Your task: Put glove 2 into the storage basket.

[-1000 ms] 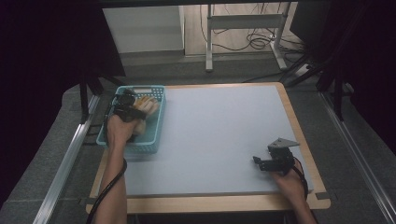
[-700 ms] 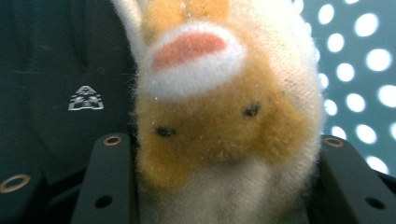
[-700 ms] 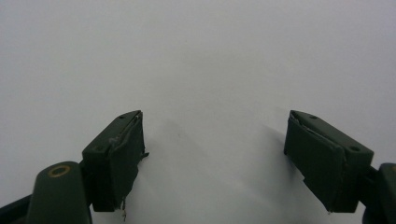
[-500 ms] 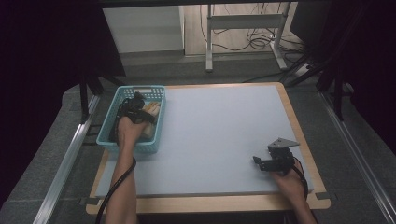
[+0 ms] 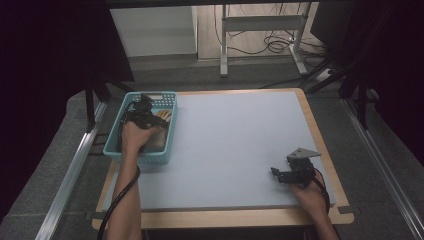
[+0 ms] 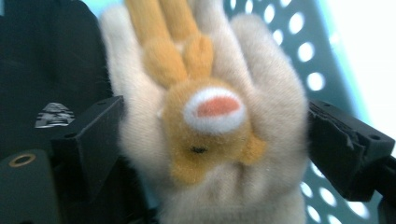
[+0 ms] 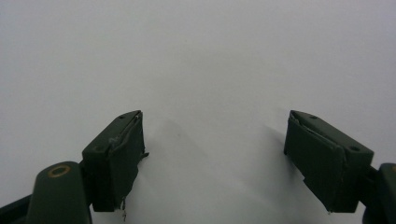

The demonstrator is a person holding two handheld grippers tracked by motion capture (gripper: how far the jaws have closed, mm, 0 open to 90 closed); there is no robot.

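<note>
Basket (image 5: 116, 145) at the table's (image 5: 235, 145) left edge holds the plush toy (image 6: 205, 121); my left gripper (image 6: 205, 140) reaches inside it, jaws pressing the toy's sides. My right gripper (image 7: 212, 158) rests agape, well apart from the basket.

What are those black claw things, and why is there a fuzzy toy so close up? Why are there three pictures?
A person sits at a table and holds a squeezing tool, called a gripper, in each hand. One camera looks down from above. Two more cameras ride on the grippers, so they see things very close. The left gripper is inside a blue basket. Up close, its two black jaws sit on either side of a fluffy plush toy, cream and orange; whether they squeeze it yet is hard to tell. The right gripper is open, holds nothing and sits low over the bare table.
</note>
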